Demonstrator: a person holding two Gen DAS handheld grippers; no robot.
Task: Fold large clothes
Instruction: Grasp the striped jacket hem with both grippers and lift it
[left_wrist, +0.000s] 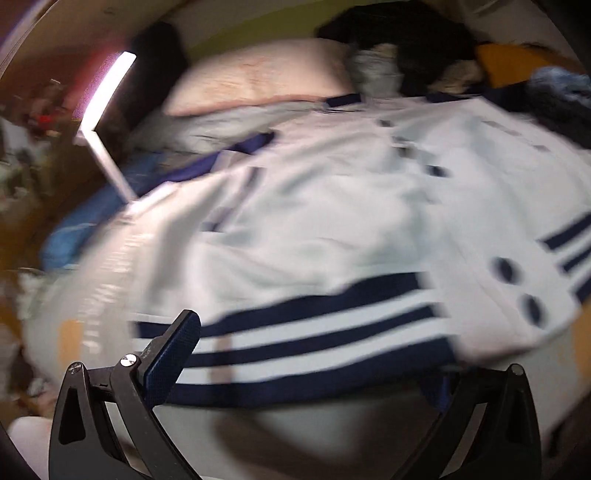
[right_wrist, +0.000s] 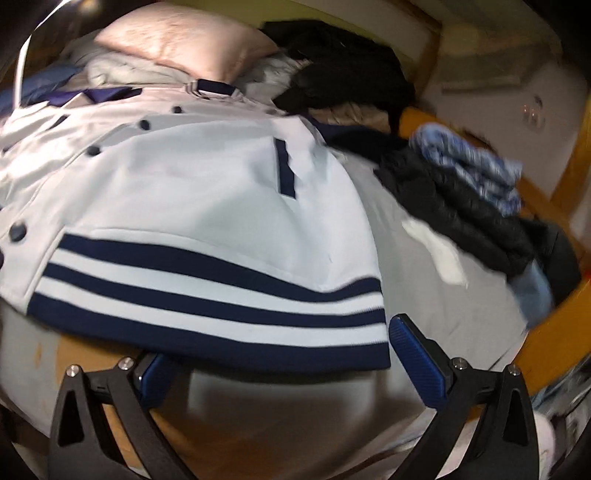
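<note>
A white jacket (left_wrist: 332, 221) with navy snap buttons and a navy-striped hem lies spread front-up on a bed; the left wrist view is blurred. My left gripper (left_wrist: 306, 373) stands open at the hem's left part, its left fingertip (left_wrist: 173, 354) in front of the stripes and its right one mostly hidden under the hem. In the right wrist view the same jacket (right_wrist: 184, 184) shows its right hem corner. My right gripper (right_wrist: 284, 365) is open around that corner: the left fingertip (right_wrist: 151, 376) sits under the hem, the right fingertip (right_wrist: 417, 354) just outside its edge.
A pink pillow (right_wrist: 177, 40) and a heap of black clothes (right_wrist: 332, 66) lie beyond the collar. To the right are a dark puffy garment (right_wrist: 461, 210), a blue knit (right_wrist: 469, 166) and the orange wooden bed frame (right_wrist: 554, 325). A lit lamp bar (left_wrist: 107, 92) stands at left.
</note>
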